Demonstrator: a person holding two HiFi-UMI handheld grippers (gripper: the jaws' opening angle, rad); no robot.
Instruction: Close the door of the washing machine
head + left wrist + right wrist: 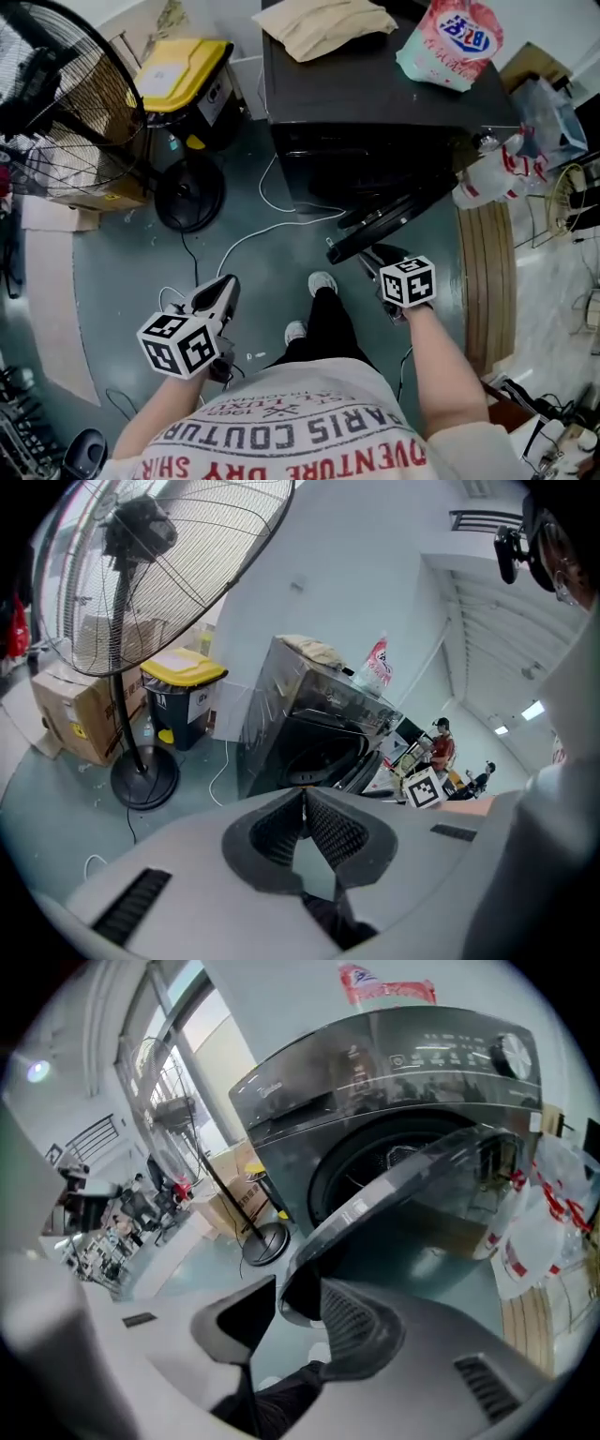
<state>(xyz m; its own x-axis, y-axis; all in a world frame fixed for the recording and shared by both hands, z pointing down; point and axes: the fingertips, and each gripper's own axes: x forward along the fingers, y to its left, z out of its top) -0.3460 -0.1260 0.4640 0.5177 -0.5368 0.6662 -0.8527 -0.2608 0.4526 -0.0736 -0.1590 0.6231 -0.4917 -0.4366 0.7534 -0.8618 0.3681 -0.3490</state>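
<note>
The washing machine door (403, 1185) stands open, swung out near me on the right. My right claw (286, 1312), half-wide, straddles its rim unclamped. My left claw (302, 799) is closed, empty. Next I'd push the door far until it latches.

Washing machine (375, 117) far, its door (398, 217) swung nearward; fan (75, 103) and bin (183, 70) left (bag (452, 39), cloth (323, 26) on top).

The head view looks steeply down on the washing machine (375, 112). Both gripper views face its open door (403, 1190) from low down.
</note>
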